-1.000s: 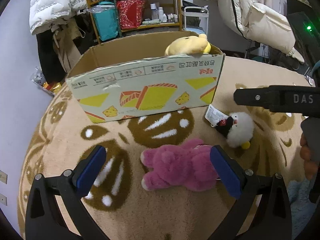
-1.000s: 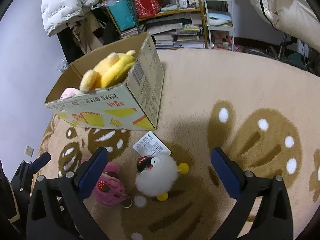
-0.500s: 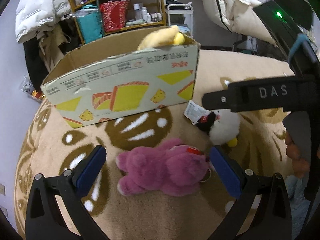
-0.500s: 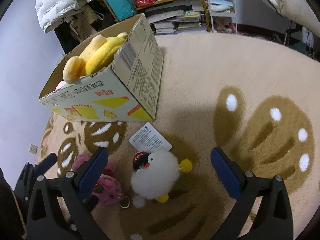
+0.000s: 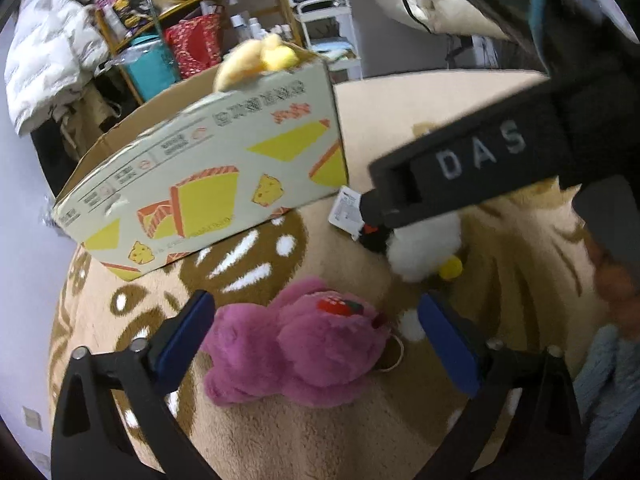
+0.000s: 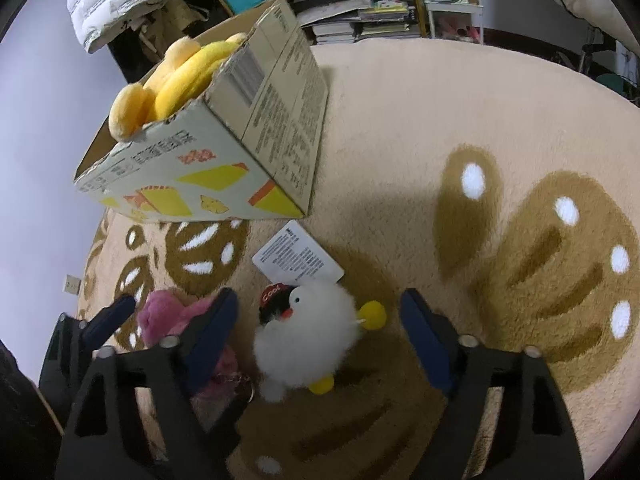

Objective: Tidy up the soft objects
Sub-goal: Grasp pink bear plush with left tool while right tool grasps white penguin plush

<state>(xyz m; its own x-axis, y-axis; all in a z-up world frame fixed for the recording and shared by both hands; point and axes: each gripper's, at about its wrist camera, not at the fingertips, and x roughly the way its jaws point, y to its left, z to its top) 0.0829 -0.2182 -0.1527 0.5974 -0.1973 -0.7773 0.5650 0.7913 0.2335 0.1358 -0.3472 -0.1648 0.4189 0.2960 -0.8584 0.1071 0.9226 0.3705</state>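
Our left gripper (image 5: 316, 332) has just been closing a little, its jaws wide apart with the pink bear (image 5: 296, 352) lying between them on the rug (image 5: 280, 440); the left pad looks to be just at the bear's edge, the right pad is clear of it, so we have no grip on it. Our right gripper (image 6: 316, 336) has just been narrowing too, its jaws open around the white bird (image 6: 308, 340), whose fluff sits apart from both pads. The bird lies on the rug with its black cap toward the box, yellow feet toward the right pad and toward us, and its paper tag (image 6: 298, 258) flat just beyond it. In the right view the bear (image 6: 168, 316) lies just left of the bird, partly hidden behind our left finger, and the left gripper (image 6: 100, 328) shows at its far side. In the left view the bird (image 5: 424, 248) lies beyond the bear, under the right gripper (image 5: 460, 176), which crosses above it. Further out stands the box (image 6: 272, 120), open-topped, with a yellow toy (image 6: 172, 80) sticking over its rim. Behind it are a shelf (image 5: 224, 32) and a white jacket (image 5: 48, 64)
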